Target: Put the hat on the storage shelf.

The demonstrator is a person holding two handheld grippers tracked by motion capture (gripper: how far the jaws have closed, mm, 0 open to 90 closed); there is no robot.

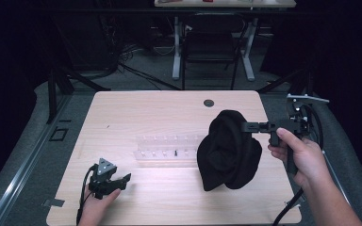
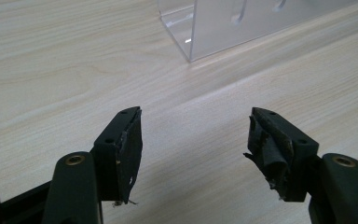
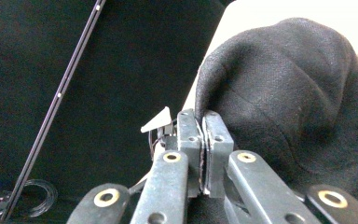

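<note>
black cloth point(image 3: 279, 93) pinched between right gripper point(image 3: 204, 122) jaws

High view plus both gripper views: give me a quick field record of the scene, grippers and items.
surface: wooden table
held item: black cloth, lifted, lower part hanging down to the table
right gripper: shut on an edge of the black cloth, held level, pointing left in the high view
left gripper: open, nothing between its fingers, low over the table's near left
other item: clear plastic rack, mid-table, left of the cloth
</note>
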